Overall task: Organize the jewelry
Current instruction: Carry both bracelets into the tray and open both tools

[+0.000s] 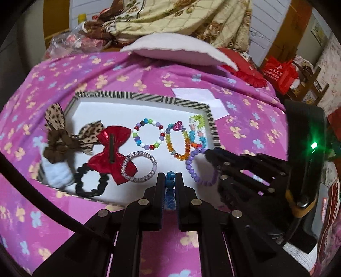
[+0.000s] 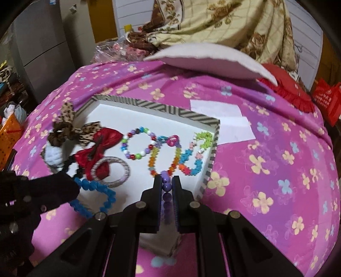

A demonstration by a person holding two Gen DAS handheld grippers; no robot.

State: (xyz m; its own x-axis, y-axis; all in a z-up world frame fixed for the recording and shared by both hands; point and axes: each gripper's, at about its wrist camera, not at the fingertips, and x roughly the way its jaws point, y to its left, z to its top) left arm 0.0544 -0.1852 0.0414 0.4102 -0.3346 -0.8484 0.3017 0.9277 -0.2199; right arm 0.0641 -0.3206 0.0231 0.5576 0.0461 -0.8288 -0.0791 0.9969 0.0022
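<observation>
A white tray with a striped rim (image 1: 149, 98) (image 2: 170, 110) lies on the pink flowered bedspread. It holds a red bow (image 1: 113, 149), a multicoloured bead bracelet (image 1: 136, 136), a rainbow bracelet (image 1: 170, 147), a silver ring bracelet (image 1: 127, 164), a black scrunchie (image 1: 100, 183) and a leopard scrunchie (image 1: 59, 138). My left gripper (image 1: 170, 175) (image 2: 74, 185) is shut on a blue bead bracelet (image 1: 169, 181) (image 2: 100, 191) over the tray's near edge. My right gripper (image 2: 166, 179) (image 1: 207, 151) is shut on a purple bead bracelet (image 2: 166, 186) (image 1: 191, 168) near the tray's right corner.
A white pillow (image 1: 181, 53) and a red frilled cushion (image 1: 245, 72) lie behind the tray, with a beige floral quilt (image 1: 170, 19) beyond. White paper sheets (image 2: 223, 119) rest right of the tray. An orange basket (image 2: 10, 132) stands off the bed at left.
</observation>
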